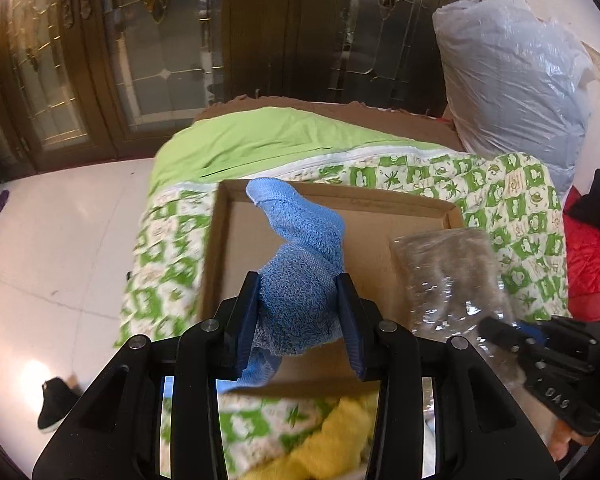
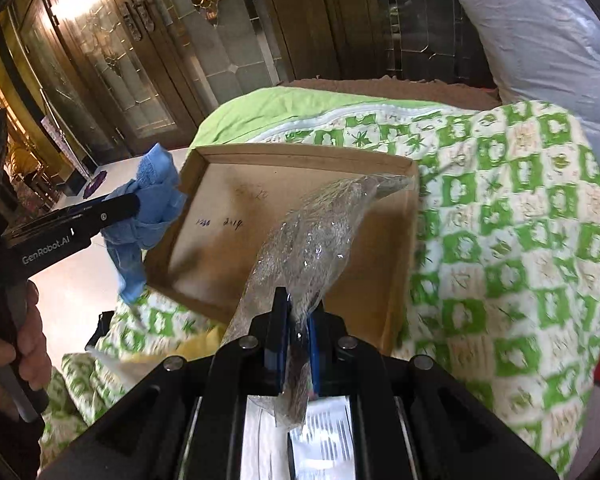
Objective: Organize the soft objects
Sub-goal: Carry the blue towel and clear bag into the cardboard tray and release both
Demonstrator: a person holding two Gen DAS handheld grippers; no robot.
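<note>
Two grippers carry soft items over a cardboard tray on a bed.

The bed's green patterned quilt (image 2: 512, 216) fills the right, with bare white floor (image 1: 60, 232) to its left. On the quilt lies the shallow cardboard tray (image 2: 404, 240), its low rim all round and its brown bottom mostly bare. The left gripper (image 1: 300, 304) clamps a bunched blue towel (image 1: 300, 248), its long axis running up and away over the tray's left part. The right gripper (image 2: 296, 320) is pinched tight on a clear plastic packet (image 2: 312, 236), pointing toward the tray's far right corner.
</note>
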